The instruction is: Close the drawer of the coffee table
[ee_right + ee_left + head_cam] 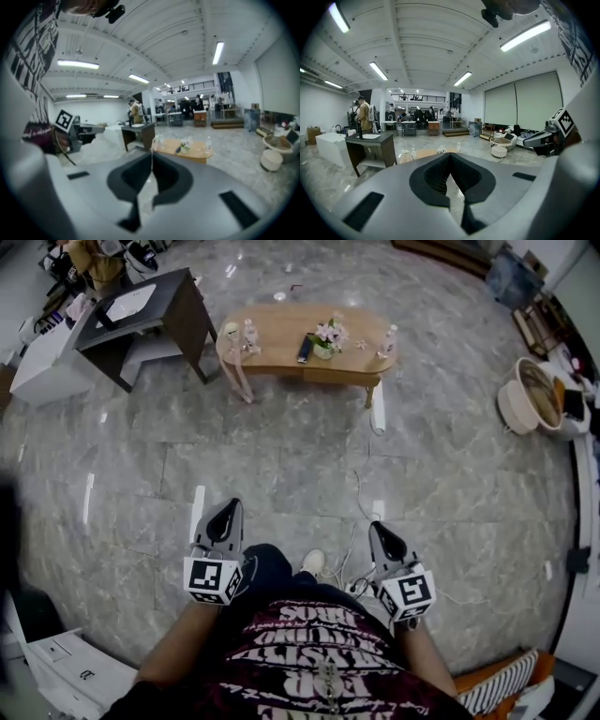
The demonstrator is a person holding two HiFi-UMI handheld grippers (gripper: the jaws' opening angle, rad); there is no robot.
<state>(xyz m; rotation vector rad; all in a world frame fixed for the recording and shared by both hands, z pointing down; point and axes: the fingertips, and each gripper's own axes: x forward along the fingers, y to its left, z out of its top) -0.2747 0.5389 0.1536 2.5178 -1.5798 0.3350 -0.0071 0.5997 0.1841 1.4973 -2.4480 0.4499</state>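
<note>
A person in a dark printed shirt (309, 662) stands on a grey marble floor (281, 465) with 2 claws held out ahead of the body. The left claw (225, 514) and the right claw (382, 535) are each clenched, jaws pressed together on nothing, as both gripper views show. A light shoe (314, 562) shows between them, a white cabinet (75, 671) sits at the person's left, and a thin white cable (361, 498) trails over the floor just ahead of the right claw. Well apart from both claws, across bare floor, stands the oval wooden counter (281, 329), the coffee table of the task. Its front faces the person, but its drawer cannot be made out at this range. Near the middle of its top is a small pot of pink flowers (328, 338), with a dark remote (305, 348) just beside it on the left. 1 clear bottle (388, 340) stands near the right end, and another bottle (250, 334) stands by a pale cup (231, 331) at the left end. A dark side counter (159, 306) stands off that left end, and a round pale basket (530, 395) sits at the floor's right edge.
</note>
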